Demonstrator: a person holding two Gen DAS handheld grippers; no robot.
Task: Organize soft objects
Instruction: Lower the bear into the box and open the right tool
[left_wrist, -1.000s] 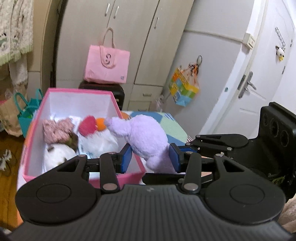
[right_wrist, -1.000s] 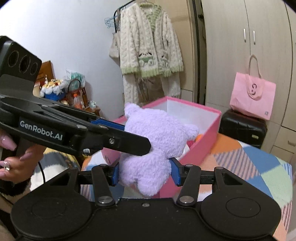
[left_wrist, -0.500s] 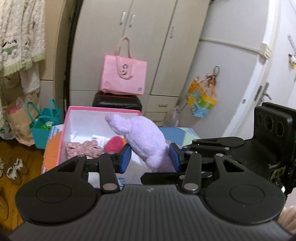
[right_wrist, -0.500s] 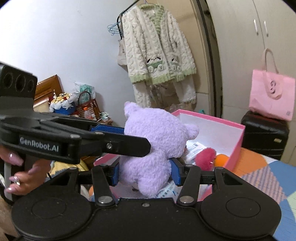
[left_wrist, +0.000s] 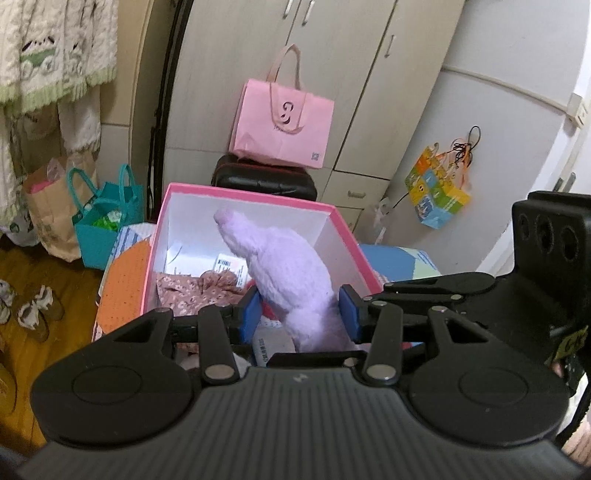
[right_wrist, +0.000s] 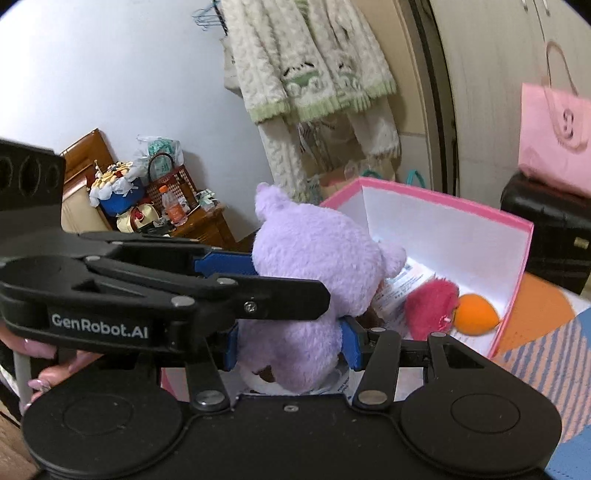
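A purple plush toy (left_wrist: 291, 273) hangs over the open pink box (left_wrist: 243, 192), its upper end leaning toward the back wall. My left gripper (left_wrist: 300, 314) is shut on the plush's lower part. My right gripper (right_wrist: 291, 347) is shut on its body from the other side. In the right wrist view the plush (right_wrist: 314, 258) covers the near left of the box (right_wrist: 443, 197). Inside the box lie a floral pink fabric piece (left_wrist: 192, 288), a red fluffy ball (right_wrist: 432, 306) and an orange soft piece (right_wrist: 476, 314).
The box stands on a patchwork cover (right_wrist: 546, 354). Behind it, a pink tote bag (left_wrist: 284, 122) rests on a black case (left_wrist: 266, 181). A teal basket (left_wrist: 107, 218) and shoes (left_wrist: 33, 314) sit on the wooden floor at left. A knitted cardigan (right_wrist: 314, 62) hangs nearby.
Both grippers have carried the plush from beside the box's near corner to over its inside, sinking a little. Both grips stay the same.
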